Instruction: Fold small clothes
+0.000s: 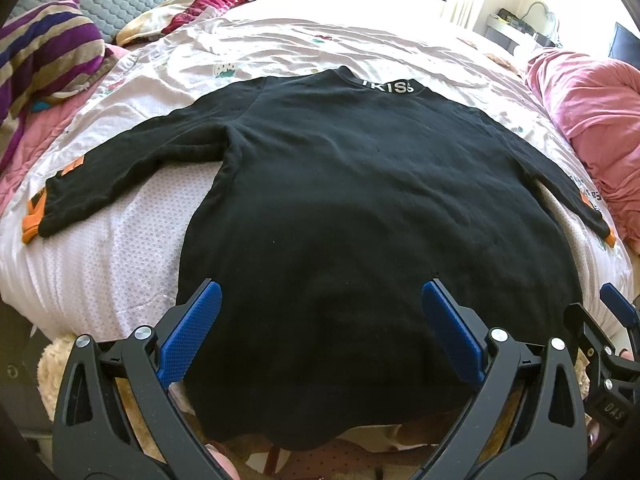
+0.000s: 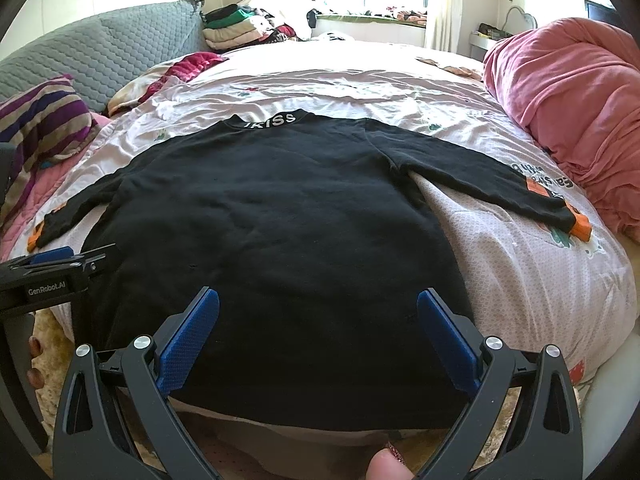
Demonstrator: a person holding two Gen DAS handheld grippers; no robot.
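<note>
I've got the black long-sleeved knit sweater (image 1: 340,200) spread flat on the pale pink patterned bed cover (image 1: 120,248), hem hanging over the near edge, collar toward the far side, both sleeves out. My left gripper (image 1: 320,332) hovers over the hem, jaws wide apart, holding nothing. My right gripper (image 2: 318,336) likewise, spread and empty.

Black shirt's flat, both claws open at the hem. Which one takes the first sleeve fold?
Roughly even. The left claw hangs near the hem's left corner, same side as the left sleeve. The right claw sits mid-hem, its sleeve farther off. Slight edge: left.
</note>
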